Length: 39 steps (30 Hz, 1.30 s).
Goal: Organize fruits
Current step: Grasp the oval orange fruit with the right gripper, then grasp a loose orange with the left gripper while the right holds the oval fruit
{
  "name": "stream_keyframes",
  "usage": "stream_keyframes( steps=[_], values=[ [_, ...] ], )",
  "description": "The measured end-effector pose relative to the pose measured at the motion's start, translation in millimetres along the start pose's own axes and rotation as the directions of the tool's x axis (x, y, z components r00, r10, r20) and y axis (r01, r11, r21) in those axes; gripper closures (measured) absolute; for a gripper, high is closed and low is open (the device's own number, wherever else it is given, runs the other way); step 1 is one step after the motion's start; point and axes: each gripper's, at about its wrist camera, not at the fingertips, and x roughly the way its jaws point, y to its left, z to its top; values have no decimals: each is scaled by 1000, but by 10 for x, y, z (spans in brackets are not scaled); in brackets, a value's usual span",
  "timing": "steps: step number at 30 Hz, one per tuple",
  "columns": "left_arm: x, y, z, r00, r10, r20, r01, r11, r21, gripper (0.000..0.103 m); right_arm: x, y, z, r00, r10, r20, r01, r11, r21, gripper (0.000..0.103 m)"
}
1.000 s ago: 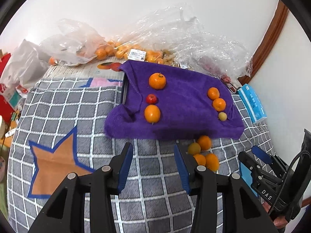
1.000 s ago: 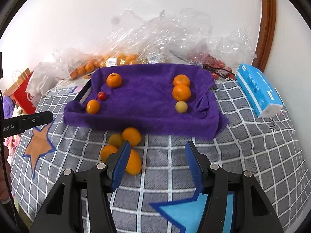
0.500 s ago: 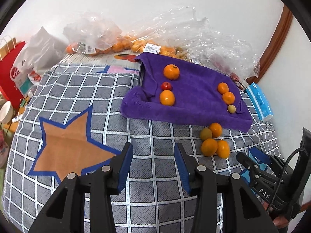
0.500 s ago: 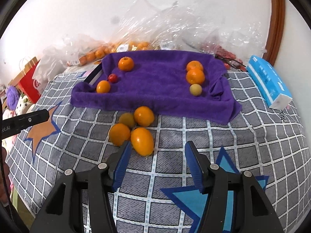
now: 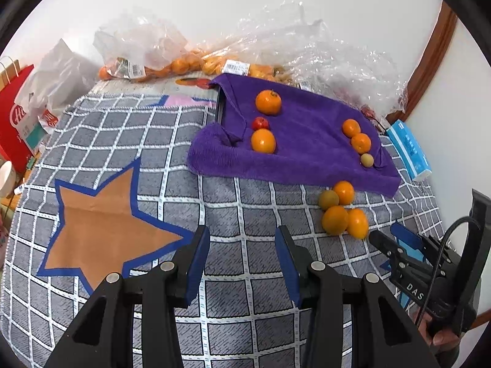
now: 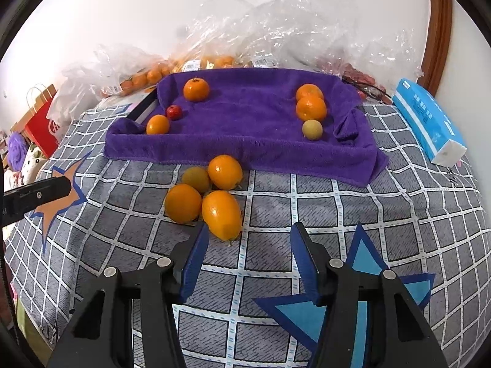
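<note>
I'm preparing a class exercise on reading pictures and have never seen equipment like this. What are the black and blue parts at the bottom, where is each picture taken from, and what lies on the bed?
No robot here: a person holds a hand-operated claw in each hand, with a fisheye camera on each looking along its two blue-padded fingers. One picture comes from the left claw, the other from the right claw. Both are open and hold nothing. On the checked blanket lies a purple towel carrying oranges, one small red fruit and one small yellowish fruit. Four loose fruits sit in front of it. Behind are plastic bags; to the right, a blue tissue pack.
</note>
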Motion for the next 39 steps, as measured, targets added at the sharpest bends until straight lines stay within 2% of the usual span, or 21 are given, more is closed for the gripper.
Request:
stream_keyframes(
  steps=[7, 20, 22, 23, 29, 35, 39],
  values=[
    [141, 83, 5, 999, -26, -37, 26, 999, -20, 61, 144, 54, 11, 999, 8, -31, -8, 1000, -8, 55],
    [287, 169, 31, 997, -34, -68, 31, 999, -44, 61, 397, 177, 120, 998, 38, -56, -40, 999, -37, 56],
    [303, 128, 39, 997, -36, -70, 33, 999, -38, 61, 421, 149, 124, 998, 41, -46, -42, 999, -30, 63],
    [310, 93, 43, 997, -39, -70, 37, 999, -32, 61, 412, 136, 130, 998, 50, -42, -52, 998, -30, 68],
    [367, -251, 59, 993, -89, -74, 91, 995, 29, 61, 263, -80, 55, 999, 30, -33, -30, 1000, 2, 68],
    [501, -633, 57, 985, -139, -104, 148, 985, 86, 61, 85, -427, -111, 999, -36, -29, 37, 998, 44, 68],
    [616, -864, 58, 982, -137, -126, 152, 981, 119, 61, -10, -650, -212, 998, -56, -26, 59, 994, 93, 68]
  ],
)
